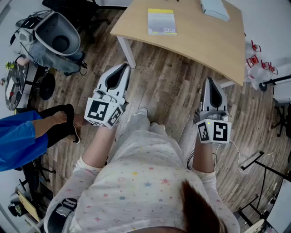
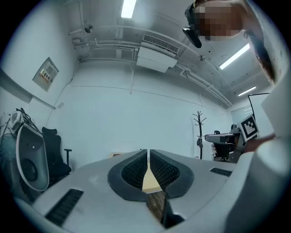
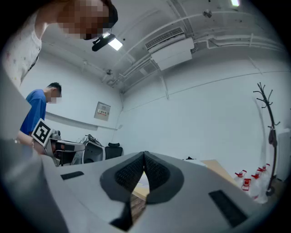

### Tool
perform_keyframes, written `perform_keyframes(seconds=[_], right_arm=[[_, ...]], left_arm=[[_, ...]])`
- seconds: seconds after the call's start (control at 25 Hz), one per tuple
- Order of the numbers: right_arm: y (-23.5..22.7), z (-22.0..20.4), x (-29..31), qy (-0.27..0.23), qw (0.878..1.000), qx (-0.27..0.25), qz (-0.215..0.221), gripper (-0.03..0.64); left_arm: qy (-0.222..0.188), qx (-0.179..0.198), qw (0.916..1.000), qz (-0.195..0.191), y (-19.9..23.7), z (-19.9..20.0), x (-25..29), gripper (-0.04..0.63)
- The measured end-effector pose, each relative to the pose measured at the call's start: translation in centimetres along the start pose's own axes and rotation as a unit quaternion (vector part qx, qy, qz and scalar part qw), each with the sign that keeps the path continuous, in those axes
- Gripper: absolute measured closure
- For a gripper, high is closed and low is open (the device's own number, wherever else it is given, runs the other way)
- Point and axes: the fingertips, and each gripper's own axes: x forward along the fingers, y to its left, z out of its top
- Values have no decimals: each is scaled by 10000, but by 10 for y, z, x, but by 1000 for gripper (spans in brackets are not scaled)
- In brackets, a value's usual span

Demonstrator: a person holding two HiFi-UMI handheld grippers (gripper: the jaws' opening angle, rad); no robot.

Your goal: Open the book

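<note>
The closed book (image 1: 162,21), with a grey and yellow cover, lies flat on the light wooden table (image 1: 191,38) at the top of the head view. My left gripper (image 1: 122,67) is held over the floor, short of the table's near left corner, jaws pressed together and empty. My right gripper (image 1: 209,81) hangs below the table's near right edge, also shut on nothing. In the left gripper view the closed jaws (image 2: 148,154) point level toward the table edge. The right gripper view shows its jaws (image 3: 144,155) closed as well.
A white-grey flat object (image 1: 214,8) lies at the table's far end. A person in blue (image 1: 18,139) stands at the left, next to a grey shell chair (image 1: 57,38). Red items (image 1: 255,59) sit at the right. A coat rack (image 2: 198,132) stands by the wall.
</note>
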Motion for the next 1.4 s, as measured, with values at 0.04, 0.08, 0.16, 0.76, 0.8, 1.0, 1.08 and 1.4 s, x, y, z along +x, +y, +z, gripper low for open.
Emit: perform_keyframes(seconds=[0.04,0.08,0.16,0.76,0.8,1.0,1.08,1.4], right_arm=[[1,1,-3,0,10000,-2,0,617],[1,3,-5,-5,10000,1,-1,617],[1,6,-10,-54,10000,56,-9,617],[-10,1,1,32,9986,522,24,421],[-9,0,5,48,9985,545,42,406],[-2,-3,29,103,9985,521,128,374],[-1,-4,42,126,9984,527,142,371],[0,-19,116,404,9979,451,229,383]], left_arm=[[2,7,10000,2,-2,1,-2,569],[4,13,10000,7,-4,2,-4,569],[11,24,10000,29,-7,4,-5,569],[120,24,9995,296,-8,11,7,403],[136,26,9994,314,-6,10,8,391],[183,-61,9991,384,14,5,17,367],[186,-96,9990,391,26,3,26,364],[259,-191,9992,216,79,-9,85,360]])
